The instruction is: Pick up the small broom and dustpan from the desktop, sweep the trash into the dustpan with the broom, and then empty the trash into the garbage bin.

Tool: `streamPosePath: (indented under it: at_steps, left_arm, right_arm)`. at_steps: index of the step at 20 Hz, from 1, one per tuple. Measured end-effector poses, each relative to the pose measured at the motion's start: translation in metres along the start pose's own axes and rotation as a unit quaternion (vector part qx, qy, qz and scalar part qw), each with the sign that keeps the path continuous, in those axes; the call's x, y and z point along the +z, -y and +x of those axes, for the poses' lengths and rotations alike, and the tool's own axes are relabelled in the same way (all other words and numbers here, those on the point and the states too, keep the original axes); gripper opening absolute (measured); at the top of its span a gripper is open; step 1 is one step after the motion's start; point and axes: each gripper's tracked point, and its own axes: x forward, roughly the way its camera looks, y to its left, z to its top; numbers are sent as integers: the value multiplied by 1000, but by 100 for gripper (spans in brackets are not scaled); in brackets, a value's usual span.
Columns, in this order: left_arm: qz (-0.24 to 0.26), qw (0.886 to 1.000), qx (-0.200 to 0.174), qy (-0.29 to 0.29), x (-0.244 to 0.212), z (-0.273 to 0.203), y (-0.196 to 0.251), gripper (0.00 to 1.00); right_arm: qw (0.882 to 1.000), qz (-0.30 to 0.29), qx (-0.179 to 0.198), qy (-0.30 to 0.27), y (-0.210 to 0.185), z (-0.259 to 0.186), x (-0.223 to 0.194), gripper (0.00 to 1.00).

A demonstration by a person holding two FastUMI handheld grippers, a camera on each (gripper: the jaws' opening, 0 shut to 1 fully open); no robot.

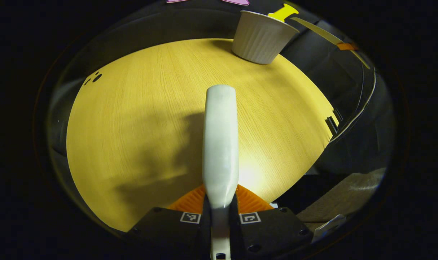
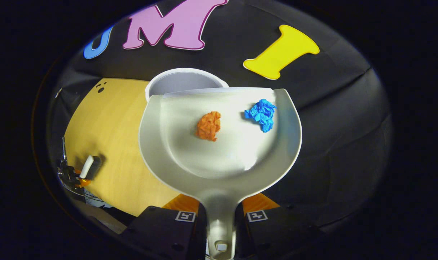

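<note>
My left gripper (image 1: 220,207) is shut on the small white broom (image 1: 220,137), which points forward low over the wooden desktop (image 1: 132,119). The white ribbed garbage bin (image 1: 261,38) stands at the desk's far edge. My right gripper (image 2: 220,211) is shut on the handle of the white dustpan (image 2: 237,151), held up with its front lip over the bin's (image 2: 183,80) rim. A crumpled orange paper ball (image 2: 209,125) and a blue one (image 2: 261,114) lie in the pan. The left gripper (image 2: 73,177) with the broom (image 2: 86,167) also appears at the lower left of the right gripper view.
The desktop (image 2: 110,130) ends at the black cloth wall just behind the bin. Its right edge (image 1: 329,122) drops off to dark booth space. A few small dark holes (image 1: 94,77) mark the desk's far left corner.
</note>
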Motion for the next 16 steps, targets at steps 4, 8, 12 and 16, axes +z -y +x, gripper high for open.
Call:
streamPosePath:
  at_steps: [4, 8, 12, 16]
  left_arm:
    - [-16, 1000, -6, -1, -7, 0, -4, 25]
    - [-35, 999, -5, -3, -17, 3, -7, 25]
    - [-56, 998, 2, 1, -23, 4, -7, 25]
    - [-74, 997, 3, 5, -27, 2, -8, 25]
  right_arm:
    - [998, -54, -22, -33, 18, -7, -3, 36]
    - [989, -122, -46, -64, 43, -26, 2, 36]
    - [977, -181, -51, -104, 53, -34, 16, 36]
    - [963, -226, -59, -137, 62, -29, 27, 37]
